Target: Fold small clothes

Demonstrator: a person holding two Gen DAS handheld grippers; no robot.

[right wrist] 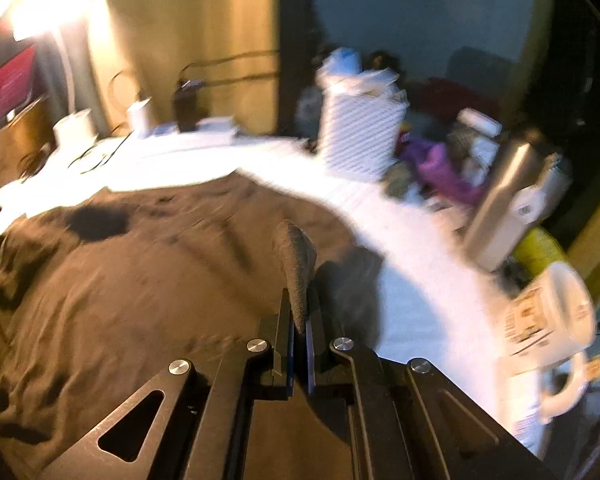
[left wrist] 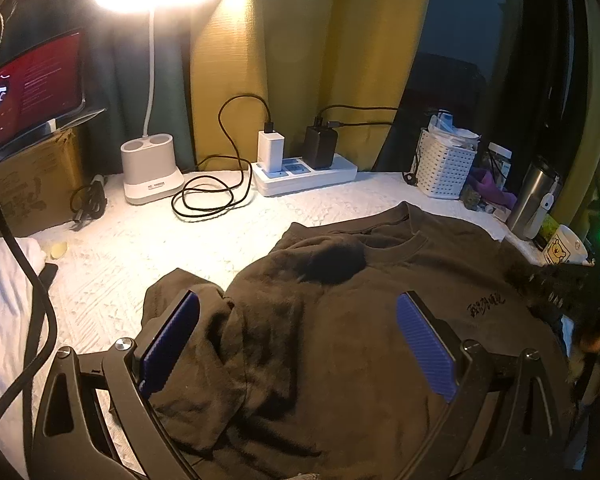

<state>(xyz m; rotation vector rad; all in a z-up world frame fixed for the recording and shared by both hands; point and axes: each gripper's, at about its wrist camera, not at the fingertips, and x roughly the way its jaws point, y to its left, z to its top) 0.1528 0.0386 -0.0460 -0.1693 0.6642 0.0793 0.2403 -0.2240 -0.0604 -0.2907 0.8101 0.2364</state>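
Brown sweatshirt (left wrist: 340, 320), lying spread on the white cloth: right gripper (right wrist: 299, 320) is pinching its cuff at three o'clock, left gripper (left wrist: 300, 340) is hovering wide, sleeve-fold likely beginning, next needing carry toward nine o'clock.

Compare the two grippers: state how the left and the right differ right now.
The left gripper stands wide open, blue pads apart over the brown shirt; the right gripper is shut on a fold of that shirt. The left grips nothing; the right pinches cloth that sticks up between its pads. Both are black with blue pads.
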